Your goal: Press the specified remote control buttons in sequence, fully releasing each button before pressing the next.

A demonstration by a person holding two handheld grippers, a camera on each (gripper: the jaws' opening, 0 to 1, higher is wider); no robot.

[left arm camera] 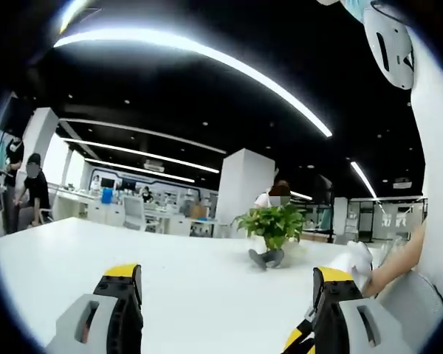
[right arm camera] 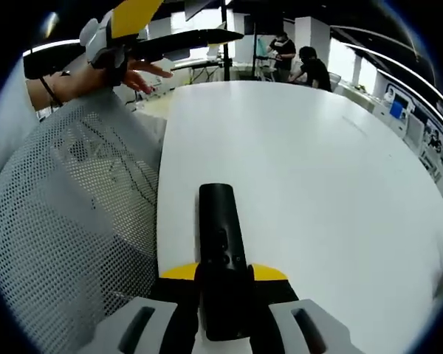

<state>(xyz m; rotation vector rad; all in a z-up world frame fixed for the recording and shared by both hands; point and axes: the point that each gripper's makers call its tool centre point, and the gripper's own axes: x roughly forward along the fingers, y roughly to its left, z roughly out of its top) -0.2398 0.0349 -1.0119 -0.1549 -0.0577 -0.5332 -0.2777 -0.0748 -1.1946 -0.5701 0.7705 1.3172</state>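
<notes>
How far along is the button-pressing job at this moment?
Done: the right gripper is shut on the black remote, holding it over the white table. In hand: the left gripper is open, raised and pointed across the room at a potted plant, away from the remote. Left: no press is visible, and earlier presses can't be judged.

Setting: large open-plan office or tech lab. Black ceiling with long curved light strips (left arm camera: 207, 55), white pillar (left arm camera: 240, 184), rows of desks with monitors (left arm camera: 133, 206) (people working there), broad white worktop (left arm camera: 192, 280) carrying a potted plant (left arm camera: 272, 228).
</notes>
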